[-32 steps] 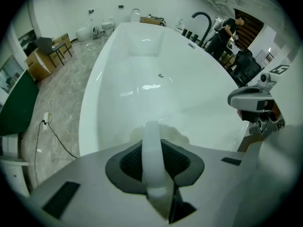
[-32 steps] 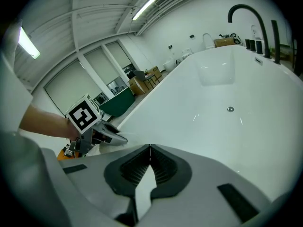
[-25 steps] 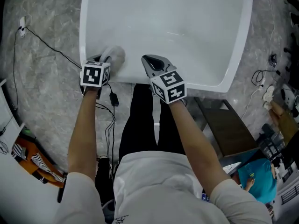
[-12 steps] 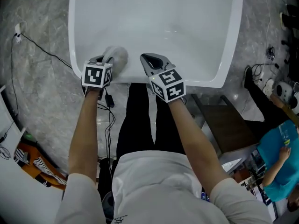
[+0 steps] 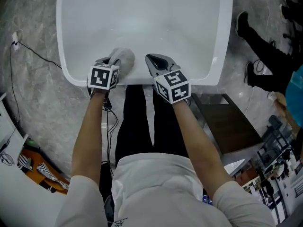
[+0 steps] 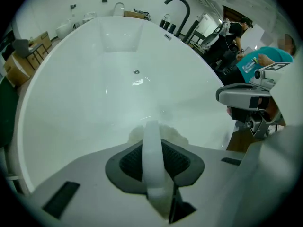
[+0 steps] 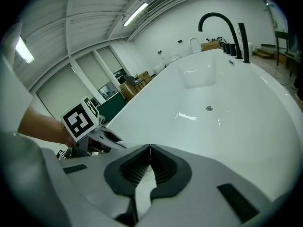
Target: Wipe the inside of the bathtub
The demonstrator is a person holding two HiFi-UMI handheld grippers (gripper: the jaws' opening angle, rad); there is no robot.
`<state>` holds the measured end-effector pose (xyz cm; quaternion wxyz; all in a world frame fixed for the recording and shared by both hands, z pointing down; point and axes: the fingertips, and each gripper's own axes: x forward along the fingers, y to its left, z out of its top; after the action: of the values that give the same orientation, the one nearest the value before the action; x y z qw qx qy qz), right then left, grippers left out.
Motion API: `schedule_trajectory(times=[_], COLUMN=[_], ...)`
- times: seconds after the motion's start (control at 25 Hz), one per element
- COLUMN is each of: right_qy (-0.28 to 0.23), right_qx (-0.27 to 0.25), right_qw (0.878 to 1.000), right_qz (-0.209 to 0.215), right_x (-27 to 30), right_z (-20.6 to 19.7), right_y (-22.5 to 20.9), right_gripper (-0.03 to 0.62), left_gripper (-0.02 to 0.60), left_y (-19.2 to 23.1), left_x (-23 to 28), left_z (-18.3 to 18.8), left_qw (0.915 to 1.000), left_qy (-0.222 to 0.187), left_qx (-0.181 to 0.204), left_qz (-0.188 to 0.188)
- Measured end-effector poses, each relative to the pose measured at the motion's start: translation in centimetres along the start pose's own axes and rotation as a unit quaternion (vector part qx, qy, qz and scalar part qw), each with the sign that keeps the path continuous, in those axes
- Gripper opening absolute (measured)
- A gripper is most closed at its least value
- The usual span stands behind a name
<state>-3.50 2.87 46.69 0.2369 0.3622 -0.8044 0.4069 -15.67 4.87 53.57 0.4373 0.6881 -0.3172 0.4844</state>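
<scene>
A cable [image 5: 40, 44] trailed over the grey stone floor [image 5: 33, 93] on the left, well apart from the work. The left gripper [image 5: 110, 62] was clamped on a fold of a pale fluffy cloth [image 5: 124, 56]. The loose bulk bunched out ahead of the jaws, I'd judge so that it, not the plastic, would meet the enamel. The cloth sat at the near end of the white bathtub [image 5: 142, 13], over the rim's inner edge; whether it pressed there I couldn't tell. The basin and its drain [image 6: 136, 72] lay ahead, apparently unwiped. Just to the right, the right gripper [image 5: 159, 63] hovered over the same rim with its jaws pressed together on nothing, probably idle while the other did the wiping.
</scene>
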Motion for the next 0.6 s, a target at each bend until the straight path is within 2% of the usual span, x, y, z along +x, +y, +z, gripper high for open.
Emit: schedule_trajectory(times=[0.6], right_qy=[-0.01], right_qx=[0.023], right_qw=[0.999], right_qz=[-0.028], right_x=[-5.6], right_z=[-2.7], right_y=[-6.0], right_gripper=[0.02], left_gripper=[0.097], left_y=[-8.6], left_x=[3.0], left_z=[3.4], left_qw=[0.9994], left_qy=[0.001], left_qx=[0.03], left_qz=[-0.019])
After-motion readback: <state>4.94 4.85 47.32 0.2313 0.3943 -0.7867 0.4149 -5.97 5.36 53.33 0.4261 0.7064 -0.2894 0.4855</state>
